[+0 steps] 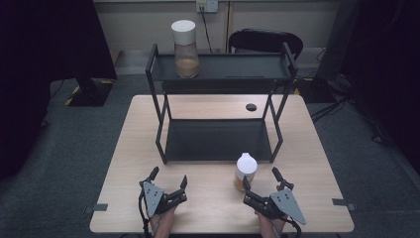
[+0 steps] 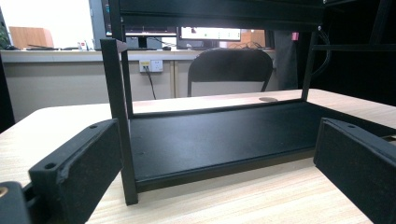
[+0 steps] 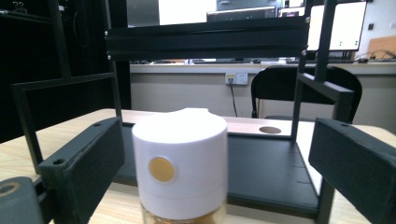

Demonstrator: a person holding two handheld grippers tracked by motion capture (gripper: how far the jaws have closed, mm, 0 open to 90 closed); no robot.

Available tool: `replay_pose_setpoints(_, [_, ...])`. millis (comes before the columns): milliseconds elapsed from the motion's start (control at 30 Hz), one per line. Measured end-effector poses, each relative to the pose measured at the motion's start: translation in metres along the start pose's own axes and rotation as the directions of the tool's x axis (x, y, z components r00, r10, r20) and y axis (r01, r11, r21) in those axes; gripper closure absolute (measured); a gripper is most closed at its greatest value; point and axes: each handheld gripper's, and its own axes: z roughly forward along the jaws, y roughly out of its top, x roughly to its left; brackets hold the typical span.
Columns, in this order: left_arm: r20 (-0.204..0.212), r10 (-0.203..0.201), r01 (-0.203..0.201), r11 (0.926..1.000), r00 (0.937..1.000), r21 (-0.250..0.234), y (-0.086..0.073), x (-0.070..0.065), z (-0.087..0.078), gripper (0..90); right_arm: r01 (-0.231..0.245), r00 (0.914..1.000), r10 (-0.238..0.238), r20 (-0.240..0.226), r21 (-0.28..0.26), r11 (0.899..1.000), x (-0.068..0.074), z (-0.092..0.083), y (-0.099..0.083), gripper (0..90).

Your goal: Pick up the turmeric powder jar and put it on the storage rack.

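Dim grey carpet and dark screens ring a pale wooden surface (image 1: 213, 198) that carries a black two-tier rack (image 1: 220, 124). One white-capped jar (image 1: 185, 48) of tan contents already stands on the rack's top shelf, up and well beyond the left tool (image 1: 168, 179), toward that shelf's left end. A second jar (image 1: 244, 171) stands upright on the surface just ahead of the right tool (image 1: 261, 181), in front of the rack's lower shelf and not yet lifted; judging by its twin above, shelving it is likely the work that remains.

At left, the left tool rests low near the surface's front edge, its jaws spread wide with nothing between them, aimed at the rack's front left post (image 2: 119, 121) and the bare lower shelf (image 2: 219, 135).

At right, the right tool points forward at the second jar, jaws wide apart. In the right gripper view the jar's white cap (image 3: 180, 161) sits between the two black jaws but clear of both pads, so no grip has been made. The person's forearms enter from below, both wrists held low and roughly level.
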Motion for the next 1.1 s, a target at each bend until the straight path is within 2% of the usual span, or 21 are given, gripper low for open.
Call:
replay_pose_setpoints(100, [0.000, 0.001, -0.001, 1.0000, 1.0000, 0.001, 0.000, 0.000, 0.000, 0.6, -0.004, 1.0000, 0.004, 0.004, 0.004, 1.000, 0.005, 0.004, 0.001, 5.0])
replay_pose_setpoints(300, [0.000, 0.002, -0.002, 1.0000, 1.0000, 0.001, 0.000, 0.000, 0.000, 0.6, 0.010, 0.9997, -0.011, 0.022, 0.061, 0.998, 0.021, 0.016, 0.004, 7.5])
replay_pose_setpoints(433, [0.005, 0.002, -0.002, 1.0000, 1.0000, 0.001, 0.000, 0.001, 0.000, 0.6, -0.005, 0.9990, 0.000, 0.044, 0.096, 0.995, 0.028, 0.022, 0.004, 10.0])
replay_pose_setpoints(600, [0.005, 0.001, -0.001, 1.0000, 1.0000, 0.001, 0.000, 0.001, 0.000, 0.6, -0.007, 0.9988, 0.000, 0.048, 0.137, 0.991, 0.031, 0.028, 0.005, 13.1])
replay_pose_setpoints(767, [0.005, 0.002, -0.002, 1.0000, 1.0000, 0.001, 0.000, 0.001, 0.000, 0.6, -0.031, 0.9969, 0.018, 0.077, 0.171, 0.985, 0.035, 0.035, 0.005, 15.9])
replay_pose_setpoints(933, [0.006, 0.001, -0.001, 1.0000, 1.0000, 0.001, 0.000, 0.001, 0.000, 0.6, -0.027, 0.9951, 0.006, 0.099, 0.209, 0.978, 0.039, 0.041, 0.005, 19.3])
replay_pose_setpoints(1100, [0.006, 0.001, -0.001, 1.0000, 1.0000, 0.001, 0.000, 0.001, 0.000, 0.6, -0.033, 0.9958, 0.013, 0.091, 0.227, 0.973, 0.038, 0.044, 0.005, 23.3])
